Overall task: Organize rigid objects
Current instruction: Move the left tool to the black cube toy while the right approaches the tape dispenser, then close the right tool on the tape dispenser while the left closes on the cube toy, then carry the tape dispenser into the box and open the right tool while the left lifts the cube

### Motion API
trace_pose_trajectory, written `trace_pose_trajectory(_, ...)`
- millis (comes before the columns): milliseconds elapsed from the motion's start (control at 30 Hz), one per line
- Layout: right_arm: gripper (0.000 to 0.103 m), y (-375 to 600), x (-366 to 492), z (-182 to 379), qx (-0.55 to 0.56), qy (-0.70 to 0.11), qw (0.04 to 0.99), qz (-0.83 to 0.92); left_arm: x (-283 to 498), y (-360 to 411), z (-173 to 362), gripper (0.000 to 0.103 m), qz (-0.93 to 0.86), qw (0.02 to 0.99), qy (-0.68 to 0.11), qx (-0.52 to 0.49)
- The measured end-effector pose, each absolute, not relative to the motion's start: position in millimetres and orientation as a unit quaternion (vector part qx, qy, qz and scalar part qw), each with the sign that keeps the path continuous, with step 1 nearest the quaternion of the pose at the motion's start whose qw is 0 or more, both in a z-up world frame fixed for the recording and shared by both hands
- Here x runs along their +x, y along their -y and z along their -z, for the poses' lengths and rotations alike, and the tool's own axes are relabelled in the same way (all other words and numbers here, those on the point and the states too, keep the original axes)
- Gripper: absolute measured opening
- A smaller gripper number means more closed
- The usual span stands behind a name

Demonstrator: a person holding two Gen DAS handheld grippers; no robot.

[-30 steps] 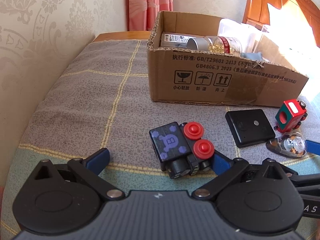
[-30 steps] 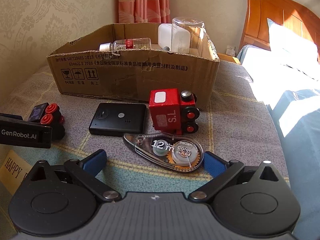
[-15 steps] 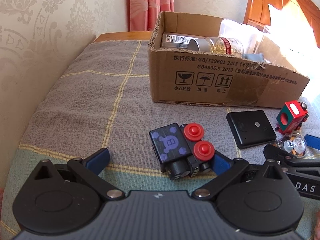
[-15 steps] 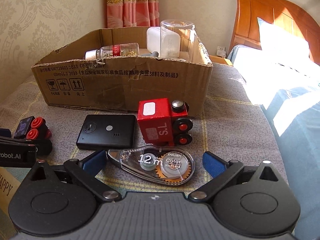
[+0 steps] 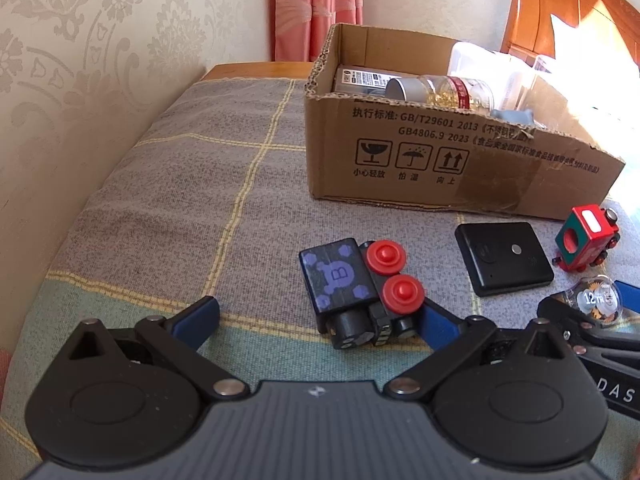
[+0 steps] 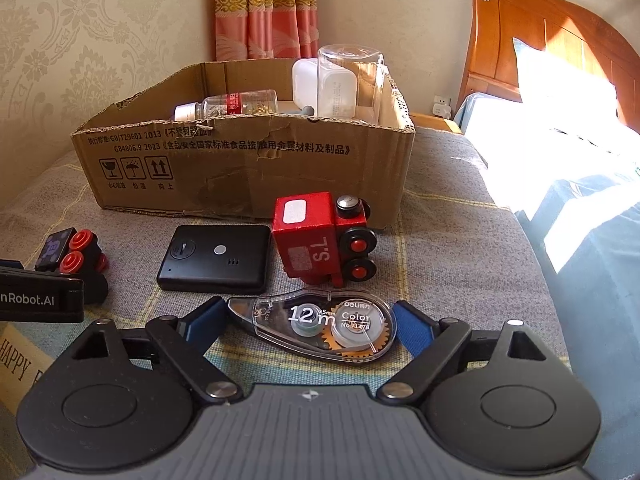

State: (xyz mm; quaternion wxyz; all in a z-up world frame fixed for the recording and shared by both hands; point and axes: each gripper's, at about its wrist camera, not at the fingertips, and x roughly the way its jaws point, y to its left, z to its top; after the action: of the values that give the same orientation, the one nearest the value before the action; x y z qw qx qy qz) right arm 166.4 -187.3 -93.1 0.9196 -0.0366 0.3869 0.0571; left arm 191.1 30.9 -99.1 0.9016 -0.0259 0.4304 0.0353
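A black toy train with red wheels (image 5: pixel 356 288) lies on the grey checked cloth, close to the right finger of my open left gripper (image 5: pixel 316 316); it also shows in the right wrist view (image 6: pixel 76 256). My right gripper (image 6: pixel 308 320) is open with a clear correction tape dispenser (image 6: pixel 320 326) lying between its fingers. A red toy train (image 6: pixel 320 240) and a black flat device (image 6: pixel 216 258) lie just beyond. The cardboard box (image 6: pixel 248 160) stands behind them.
The box holds a clear bottle (image 6: pixel 236 106), a white container (image 6: pixel 324 88) and a clear cup (image 6: pixel 352 64). A wall runs along the left. A wooden headboard (image 6: pixel 540 40) and a sunlit bed are at the right. A card (image 6: pixel 16 360) lies at lower left.
My right gripper has moved forward so the tape dispenser now sits between its fingers. The left gripper has barely moved.
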Motion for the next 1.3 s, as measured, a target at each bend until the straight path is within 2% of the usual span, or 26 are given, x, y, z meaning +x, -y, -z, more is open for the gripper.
trace_pose_trajectory(200, 0.092, 200.2, 155.8, 91.1, -0.045, -0.393, 0.915, -0.075, 187.7, -25.6, 98.6, 0.096, -0.032, 0.906, -0.421, -0.017)
trace_pose_trajectory(467, 0.092, 201.3, 152.1, 91.3, -0.046, -0.393, 0.916, -0.072, 188.4, -14.6, 96.5, 0.076, 0.007, 0.916, -0.402, -0.011)
trace_pose_trajectory(667, 0.093, 202.1, 152.5, 91.6, -0.047, -0.392, 0.915, -0.078, 189.8, -6.7, 97.6, 0.065, 0.039, 0.922, -0.386, 0.005)
trace_pose_trajectory(933, 0.101, 196.4, 151.8, 93.3, -0.039, -0.397, 0.915, -0.060, 187.8, -10.8, 97.3, 0.065, 0.026, 0.921, -0.389, 0.005)
trace_pose_trajectory(1133, 0.101, 189.5, 154.4, 92.6, -0.033, -0.402, 0.914, -0.050, 188.4, -7.4, 96.3, 0.062, 0.027, 0.920, -0.390, 0.013)
trace_pose_trajectory(1300, 0.093, 187.5, 154.8, 91.8, -0.035, -0.399, 0.915, -0.048, 188.3, -7.0, 95.3, 0.057, 0.033, 0.919, -0.392, 0.018)
